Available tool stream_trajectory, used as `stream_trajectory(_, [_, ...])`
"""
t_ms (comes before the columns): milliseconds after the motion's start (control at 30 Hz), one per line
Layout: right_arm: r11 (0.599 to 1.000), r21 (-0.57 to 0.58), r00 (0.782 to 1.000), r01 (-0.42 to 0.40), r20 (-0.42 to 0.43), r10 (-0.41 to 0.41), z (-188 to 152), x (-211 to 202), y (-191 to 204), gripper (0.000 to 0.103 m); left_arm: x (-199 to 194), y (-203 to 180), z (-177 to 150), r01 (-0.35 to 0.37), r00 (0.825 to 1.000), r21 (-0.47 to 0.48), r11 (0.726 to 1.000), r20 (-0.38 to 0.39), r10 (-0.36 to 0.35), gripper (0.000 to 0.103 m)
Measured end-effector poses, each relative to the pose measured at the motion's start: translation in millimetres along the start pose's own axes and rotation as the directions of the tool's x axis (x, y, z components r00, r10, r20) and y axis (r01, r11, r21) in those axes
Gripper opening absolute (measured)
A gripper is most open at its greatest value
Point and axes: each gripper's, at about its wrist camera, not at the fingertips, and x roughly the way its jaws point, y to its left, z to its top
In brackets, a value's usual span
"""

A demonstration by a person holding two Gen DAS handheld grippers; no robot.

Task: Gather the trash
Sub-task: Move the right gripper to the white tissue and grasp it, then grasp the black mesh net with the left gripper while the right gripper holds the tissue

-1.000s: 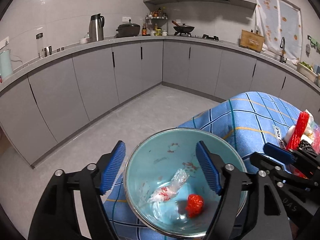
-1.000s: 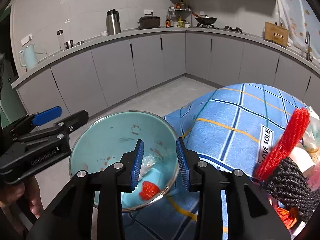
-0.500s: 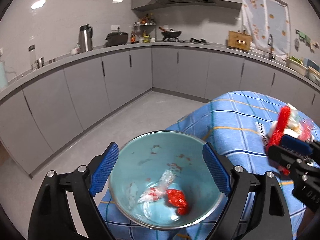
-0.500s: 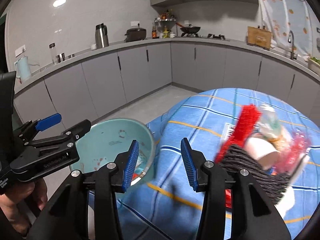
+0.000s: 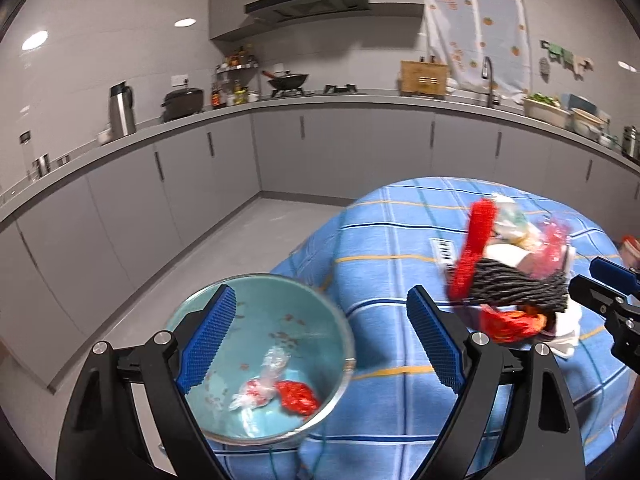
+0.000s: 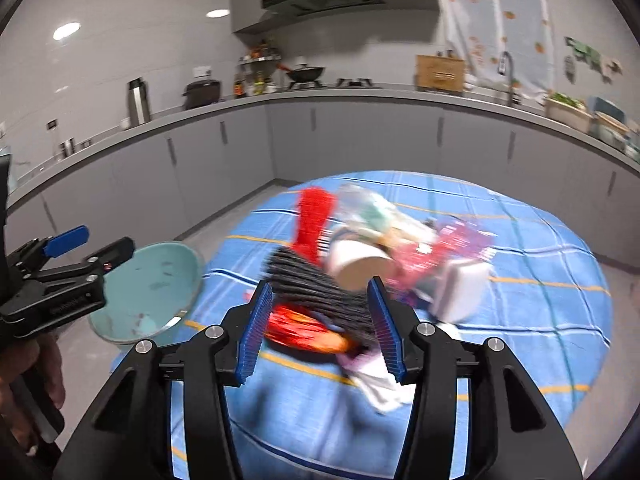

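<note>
The left gripper [image 5: 318,344] stands spread wide with nothing between its ribbed blue pads [image 5: 208,338], hovering over the near edge of a round table under a blue checked cloth [image 5: 392,240]. The right gripper [image 6: 322,330] is opening, its jaws framing but not touching a blurred trash pile [image 6: 384,248]. Only the left wrist view looks into the teal bowl [image 5: 320,312], metal-rimmed and round, where a crumpled clear wrapper [image 5: 262,380] and a red scrap [image 5: 298,396] lie touching on the bottom; the right wrist view shows just its speckled wall. The pile sits mid-table, well apart from the bowl: a red ribbed strip [image 5: 474,252] runs upright and slightly tilted, above a black woven roll [image 5: 520,290] lying across, with a paper cup [image 6: 360,266] and pink plastic [image 6: 448,246] beside them. A hand [image 6: 28,384] grips the left tool's handle.
</note>
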Motion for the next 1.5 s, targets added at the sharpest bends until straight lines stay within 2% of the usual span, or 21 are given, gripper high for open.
stream_trajectory(167, [0.996,0.056,0.997,0.074,-0.019,-0.073,-8.8,-1.0,-32.0,0.050,3.1,-35.3,4.5,0.044,0.999,0.055,0.998,0.000,-0.044,0.086])
stream_trajectory(433, [0.985,0.098,0.989,0.141,-0.060,-0.136,-24.6,4.6,-55.7,0.050,17.5,-73.5,7.2,0.089,0.996,0.102,0.991,-0.021,-0.088,0.087])
stream_trajectory(600, [0.977,0.120,0.982,0.174,-0.101,-0.162,-33.3,13.6,-60.3,0.055,22.4,-78.4,9.2,0.090,0.996,0.108,0.990,-0.023,-0.088,0.090])
stream_trajectory(867, [0.969,0.152,0.969,0.197,-0.183,-0.168,-50.1,45.8,-63.8,0.054,30.1,-73.6,-0.2,0.085,0.996,0.099,0.991,-0.045,-0.081,0.091])
stream_trajectory(933, [0.968,0.169,0.966,0.186,-0.211,-0.149,-53.5,53.9,-67.1,0.044,31.9,-71.1,-1.6,0.084,0.996,0.094,0.992,-0.049,-0.080,0.091])
stream_trajectory(1000, [0.971,0.169,0.964,0.170,-0.231,-0.129,-56.7,58.3,-67.6,0.026,33.0,-69.4,-1.4,0.090,0.995,0.089,0.992,-0.051,-0.086,0.091])
stream_trajectory(1100, [0.976,0.145,0.966,0.164,-0.225,-0.129,-54.6,54.5,-63.5,0.013,32.6,-69.0,-1.7,0.091,0.995,0.088,0.992,-0.048,-0.087,0.091])
stream_trajectory(1267, [0.975,0.131,0.969,0.182,-0.194,-0.155,-48.4,37.9,-63.1,0.011,35.0,-71.2,-1.1,0.105,0.994,0.086,0.991,-0.052,-0.101,0.091])
stream_trajectory(1500, [0.968,0.123,0.972,0.219,-0.111,-0.206,-37.6,9.1,-66.5,0.011,34.1,-88.9,4.0,0.151,0.988,0.099,0.984,-0.048,-0.147,0.091])
